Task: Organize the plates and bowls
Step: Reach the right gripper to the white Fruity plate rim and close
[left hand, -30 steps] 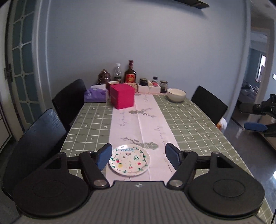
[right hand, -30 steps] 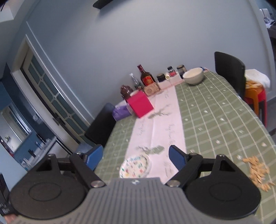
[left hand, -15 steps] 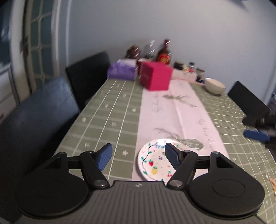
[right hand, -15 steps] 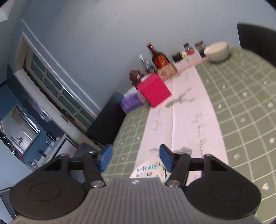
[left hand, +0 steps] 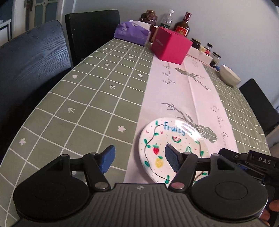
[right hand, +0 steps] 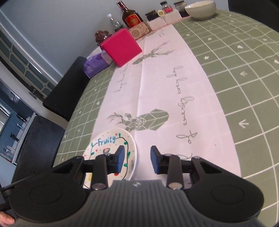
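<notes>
Change: both grippers have dropped toward the near end of the table (left hand: 97, 83), and the plate (left hand: 172, 148) now fills far more of each view than a second ago. The wall is nearly out of sight.
Meaning: my reading is an approach to lift the plate; no grasp is made yet, so the organizing has barely begun.
Left gripper (left hand: 139, 158): jaws wide apart, having narrowed a little just now. Its left finger sits over the green cloth, its right finger over the plate's middle, so the plate's left rim lies between them. Contact cannot be told; nothing is clamped.
Plate: flat on the pink runner (left hand: 176, 92) at the near end, its left edge just over the green cloth.
Right gripper (right hand: 137, 158): jaws have just been closing and now stand partway apart. The left finger is over the plate (right hand: 111, 150), the right finger over the runner, with the plate's right rim in the gap. The pads do not press on it.
Bowl (right hand: 200, 8): at the far right corner, well apart from the plate, untouched.
Next need: likely a rim pinch, since the plate lies flat.
</notes>
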`<state>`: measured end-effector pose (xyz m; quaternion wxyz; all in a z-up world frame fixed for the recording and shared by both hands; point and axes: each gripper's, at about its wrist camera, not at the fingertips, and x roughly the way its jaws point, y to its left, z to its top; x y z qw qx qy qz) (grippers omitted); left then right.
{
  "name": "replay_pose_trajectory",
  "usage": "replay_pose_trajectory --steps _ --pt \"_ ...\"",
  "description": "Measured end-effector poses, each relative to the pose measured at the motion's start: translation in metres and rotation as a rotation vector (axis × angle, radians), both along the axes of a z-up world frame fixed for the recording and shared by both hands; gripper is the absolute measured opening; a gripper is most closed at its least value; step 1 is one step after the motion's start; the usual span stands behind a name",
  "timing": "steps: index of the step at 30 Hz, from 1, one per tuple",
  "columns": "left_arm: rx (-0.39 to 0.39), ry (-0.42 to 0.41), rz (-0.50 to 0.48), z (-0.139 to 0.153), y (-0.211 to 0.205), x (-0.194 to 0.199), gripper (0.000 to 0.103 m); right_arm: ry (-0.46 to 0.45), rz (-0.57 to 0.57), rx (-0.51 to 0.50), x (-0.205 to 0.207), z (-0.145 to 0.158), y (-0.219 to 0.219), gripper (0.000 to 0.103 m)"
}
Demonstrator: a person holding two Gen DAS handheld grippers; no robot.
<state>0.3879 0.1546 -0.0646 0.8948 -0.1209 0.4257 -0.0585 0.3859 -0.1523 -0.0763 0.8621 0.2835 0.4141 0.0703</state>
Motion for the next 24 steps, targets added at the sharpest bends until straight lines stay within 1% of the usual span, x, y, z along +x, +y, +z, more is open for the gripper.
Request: replay_pose_trajectory --steps 5,6,8,10,12,15,17,21,23,24 --pt "-0.011 0.015 -0.024 -0.004 -0.004 0.004 0.077 0.006 -0.026 0.034 0.002 -0.013 0.001 0.033" --pt "-0.002 0.013 -0.021 -0.005 -0.006 0.005 0.077 0.005 -0.03 0.048 0.001 -0.015 0.0 0.033" --pt "0.019 -0.013 0.017 -0.007 -0.008 0.006 0.075 0.0 -0.05 0.066 0.001 -0.018 -0.001 0.033" --pt "0.013 -0.008 0.024 -0.01 -0.008 0.01 0.075 0.0 -0.064 0.081 0.002 -0.021 -0.002 0.029" --pt "0.008 0.015 0.028 -0.016 -0.008 0.015 0.074 -0.001 -0.075 0.09 0.003 -0.023 -0.003 0.025" --pt "0.013 0.013 0.029 -0.021 -0.008 0.018 0.069 -0.001 -0.074 0.101 0.006 -0.026 -0.002 0.018" --pt "0.007 0.009 0.038 -0.021 -0.007 0.019 0.069 -0.005 -0.073 0.113 0.008 -0.027 0.0 0.017" --pt "-0.039 0.01 0.055 -0.02 -0.002 0.022 0.069 -0.014 -0.071 0.144 0.011 -0.031 0.003 0.017" --pt "-0.035 0.01 0.063 -0.02 -0.004 0.023 0.068 -0.02 -0.073 0.147 0.011 -0.032 0.004 0.015" --pt "-0.019 0.013 0.057 -0.02 -0.007 0.024 0.066 -0.023 -0.072 0.143 0.011 -0.033 0.005 0.014"
